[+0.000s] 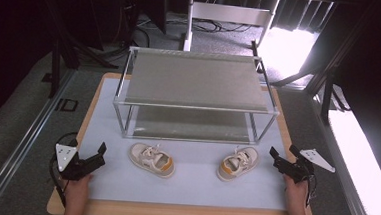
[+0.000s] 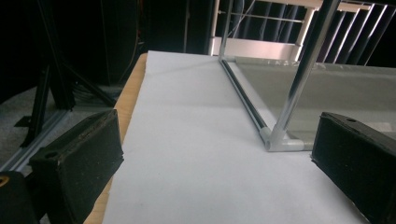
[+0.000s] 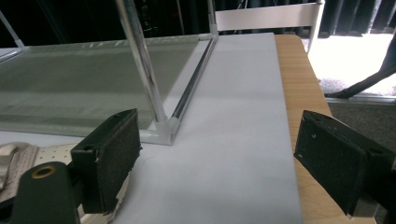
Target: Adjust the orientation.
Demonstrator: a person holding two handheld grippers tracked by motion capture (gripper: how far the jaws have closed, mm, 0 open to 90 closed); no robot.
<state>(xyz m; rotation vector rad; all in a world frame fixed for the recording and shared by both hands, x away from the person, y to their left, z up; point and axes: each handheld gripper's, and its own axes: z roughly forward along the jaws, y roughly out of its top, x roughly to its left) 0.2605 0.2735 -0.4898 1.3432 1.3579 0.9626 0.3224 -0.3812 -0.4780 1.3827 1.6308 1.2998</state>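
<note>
Pale matting covers the wooden table (image 1: 67,200), with a 2-tier metal shelf rack (image 1: 195,80) at its far middle. At near left, the left gripper (image 1: 98,152) rests with jaws apart, holding nothing. Right of it lie 2 small shoes: the left shoe (image 1: 151,159) and right shoe (image 1: 238,163), well apart. At right, the right gripper (image 1: 281,156) is spread too, empty.

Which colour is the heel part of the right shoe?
Orange-yellow, on the right shoe; clearest in the high view.
</note>
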